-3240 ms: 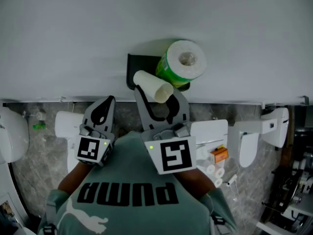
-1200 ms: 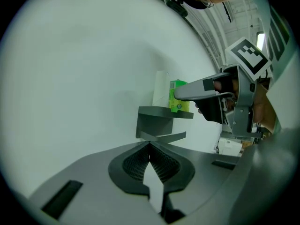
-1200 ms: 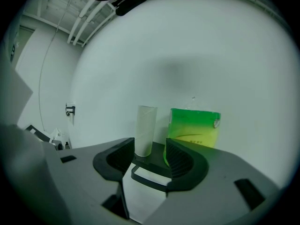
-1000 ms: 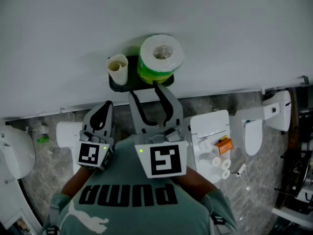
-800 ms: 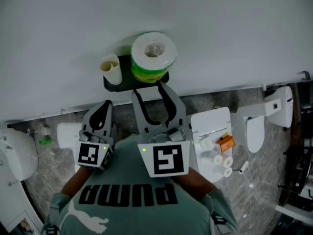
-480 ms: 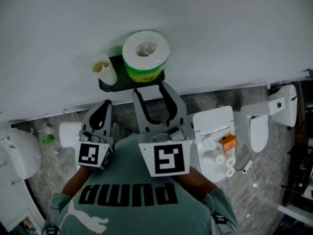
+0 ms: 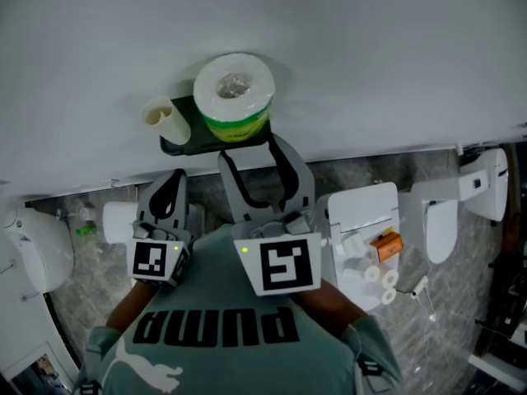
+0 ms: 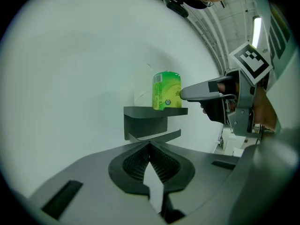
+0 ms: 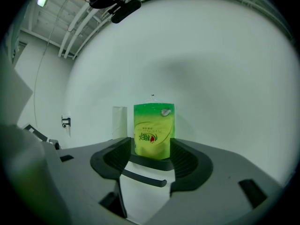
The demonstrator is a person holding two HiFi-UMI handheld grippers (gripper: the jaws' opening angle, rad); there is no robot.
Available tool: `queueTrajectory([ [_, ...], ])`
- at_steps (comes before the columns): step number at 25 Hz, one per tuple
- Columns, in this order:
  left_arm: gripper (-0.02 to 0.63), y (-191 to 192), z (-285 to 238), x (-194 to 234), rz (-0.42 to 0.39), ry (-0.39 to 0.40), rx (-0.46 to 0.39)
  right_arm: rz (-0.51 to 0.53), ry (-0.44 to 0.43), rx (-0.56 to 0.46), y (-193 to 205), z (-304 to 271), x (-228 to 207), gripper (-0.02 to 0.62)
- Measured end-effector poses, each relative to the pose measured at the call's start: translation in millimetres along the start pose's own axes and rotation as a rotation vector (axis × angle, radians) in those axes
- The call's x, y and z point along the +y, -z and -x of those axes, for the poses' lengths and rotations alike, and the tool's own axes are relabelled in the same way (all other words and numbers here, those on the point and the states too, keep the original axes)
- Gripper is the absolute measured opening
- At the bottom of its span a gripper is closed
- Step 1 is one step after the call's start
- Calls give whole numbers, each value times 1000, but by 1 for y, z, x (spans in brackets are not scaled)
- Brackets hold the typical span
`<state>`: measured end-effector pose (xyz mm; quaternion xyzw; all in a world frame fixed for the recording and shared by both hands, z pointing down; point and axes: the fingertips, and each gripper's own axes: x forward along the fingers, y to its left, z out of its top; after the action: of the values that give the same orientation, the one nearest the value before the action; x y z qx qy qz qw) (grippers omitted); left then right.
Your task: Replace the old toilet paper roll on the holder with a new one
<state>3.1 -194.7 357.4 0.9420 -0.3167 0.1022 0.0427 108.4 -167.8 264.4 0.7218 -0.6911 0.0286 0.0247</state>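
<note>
We are facing a broad white wall [image 7: 370, 56], which is filling the upper half of the head view. Against it, at 12 o'clock from our hands, a dark grey wall-mounted holder shelf [image 7: 188, 142] is carrying both of the task's things. The new toilet paper roll [image 7: 233, 97], a fat cylinder in a green plastic wrapper, is standing upright on the shelf. The old pale cardboard tube [image 7: 159, 117] is standing just beside it, at its 9 o'clock.

Our right gripper [image 7: 249, 148] is pointing at the roll from 6 o'clock. Its jaws are standing apart and have just been opening. The roll is sitting in line with the gap, with neither pad pressing on it. Our left gripper [image 7: 179, 175] is hanging at 7 o'clock from the shelf, its jaws together on nothing.

We are judging the roll to be light and soft, with a slippery wrapper. We are therefore planning to take it across the middle of its round side, squeezing firmly enough to stop it sliding but not so hard that it crushes.
</note>
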Motion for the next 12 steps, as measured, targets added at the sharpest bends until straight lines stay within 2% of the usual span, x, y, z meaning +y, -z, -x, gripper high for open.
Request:
queueTrajectory([
  [12, 3, -2, 8, 11, 24, -82, -18, 0, -61, -10, -6, -13, -3, 308],
])
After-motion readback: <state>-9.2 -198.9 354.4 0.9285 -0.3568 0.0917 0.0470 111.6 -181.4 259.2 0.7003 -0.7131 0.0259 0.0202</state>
